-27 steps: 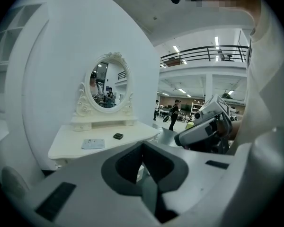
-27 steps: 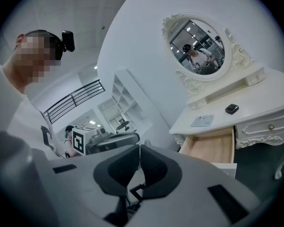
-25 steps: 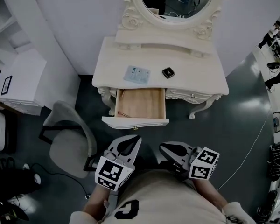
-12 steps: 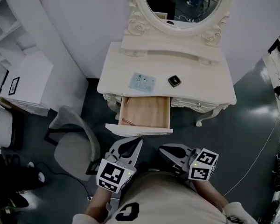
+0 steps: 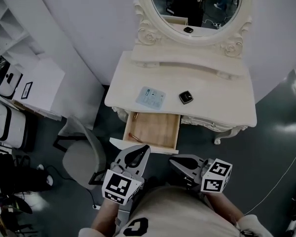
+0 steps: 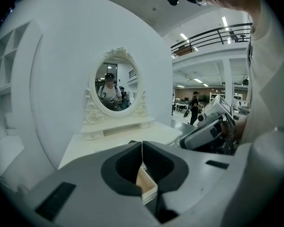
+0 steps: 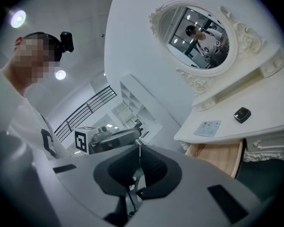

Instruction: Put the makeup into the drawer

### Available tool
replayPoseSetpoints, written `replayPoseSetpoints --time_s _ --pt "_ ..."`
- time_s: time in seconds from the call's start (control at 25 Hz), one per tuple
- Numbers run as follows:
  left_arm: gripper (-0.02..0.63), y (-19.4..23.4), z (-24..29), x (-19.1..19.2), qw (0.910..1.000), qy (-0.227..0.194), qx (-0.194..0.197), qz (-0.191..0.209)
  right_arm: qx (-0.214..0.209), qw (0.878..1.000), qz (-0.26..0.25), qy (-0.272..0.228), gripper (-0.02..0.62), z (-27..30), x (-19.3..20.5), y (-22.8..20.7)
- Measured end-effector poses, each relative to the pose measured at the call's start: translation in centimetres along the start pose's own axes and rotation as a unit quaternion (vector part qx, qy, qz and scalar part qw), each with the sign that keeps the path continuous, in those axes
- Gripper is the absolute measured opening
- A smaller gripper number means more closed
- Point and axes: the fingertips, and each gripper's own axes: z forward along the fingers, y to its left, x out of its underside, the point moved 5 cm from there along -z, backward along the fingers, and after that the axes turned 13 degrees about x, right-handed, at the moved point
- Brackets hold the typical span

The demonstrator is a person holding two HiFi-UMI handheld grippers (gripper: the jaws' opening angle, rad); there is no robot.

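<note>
Head view: left gripper (image 5: pixel 143 147) and right gripper (image 5: pixel 172 160) sit near the person's body, just short of the open drawer (image 5: pixel 158 128). Both are clenched w/ nothing between the jaws. Makeup's on the dressing table (image 5: pixel 214 100), just beyond the drawer: black compact (image 5: pixel 186 97) on the right, pale blue palette (image 5: pixel 151 97) left of it (maybe a packet, can't tell). Imo spread the right jaws before reaching, pinch the compact by its edges, then set it mid-drawer.
</note>
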Motion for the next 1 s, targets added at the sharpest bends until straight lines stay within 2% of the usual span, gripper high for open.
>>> replayPoseSetpoints --time_s 0.2,0.4,0.6,0.72,0.84,1.0 --pt "0.055 0.1 3.1 -1.1 0.9983 0.033 -0.044 0.022 -0.038 0.999 0.001 0.019 0.029 -1.4 -1.2 -2.8" --pt "0.055 1.3 6.1 -1.4 0.9936 0.075 -0.071 0.045 -0.069 0.997 0.006 0.032 0.029 -2.1 -2.1 -4.7" --pt "0.057 3.2 8.6 -1.1 0.9889 0.105 -0.079 0.07 -0.072 0.997 0.017 0.036 0.029 -2.3 -2.4 -6.0" --pt "0.066 4.6 10.1 -0.6 0.9871 0.119 -0.065 0.085 -0.063 0.997 0.02 0.035 0.029 -1.8 -2.5 -6.5" --pt "0.258 6.3 11.9 0.8 0.9852 0.14 -0.031 0.094 -0.048 0.998 0.011 0.034 0.029 -1.0 -2.6 -6.7" --pt "0.302 9.7 14.1 3.4 0.9733 0.191 -0.011 0.127 -0.003 1.0 0.017 0.018 0.029 -0.4 -3.4 -6.9"
